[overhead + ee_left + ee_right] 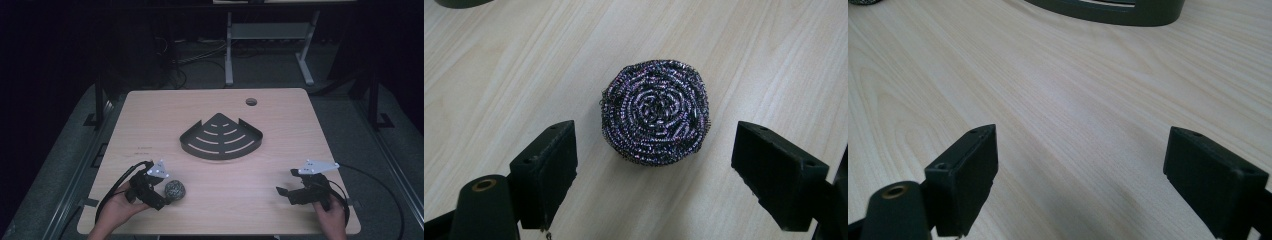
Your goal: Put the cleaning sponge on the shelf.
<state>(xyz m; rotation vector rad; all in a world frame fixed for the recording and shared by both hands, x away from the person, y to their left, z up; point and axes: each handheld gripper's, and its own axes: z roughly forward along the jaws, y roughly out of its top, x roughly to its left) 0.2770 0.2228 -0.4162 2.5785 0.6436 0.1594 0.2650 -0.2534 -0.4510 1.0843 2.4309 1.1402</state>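
Lower left of the high view: left gripper (167, 192) released, jaws spread wide either side of the steel-wool scourer (175, 190), touching neither. In the left gripper view, scourer (655, 112) sat centre frame on bare table (499, 75), slightly ahead of the jaw tips. Likely risks, judged from this: closing from too far back and catching only the near edge, squeezing the springy coil out forward; pressing too low and scraping the wood. Lower right of the high view: right gripper (287, 189) likewise released, holding nothing, well apart from the scourer. Centre of that view: dark slotted corner caddy (221, 136), empty, well apart from both grippers. Nothing lying between scourer and caddy; small round hole (251, 102) beyond, upper centre.
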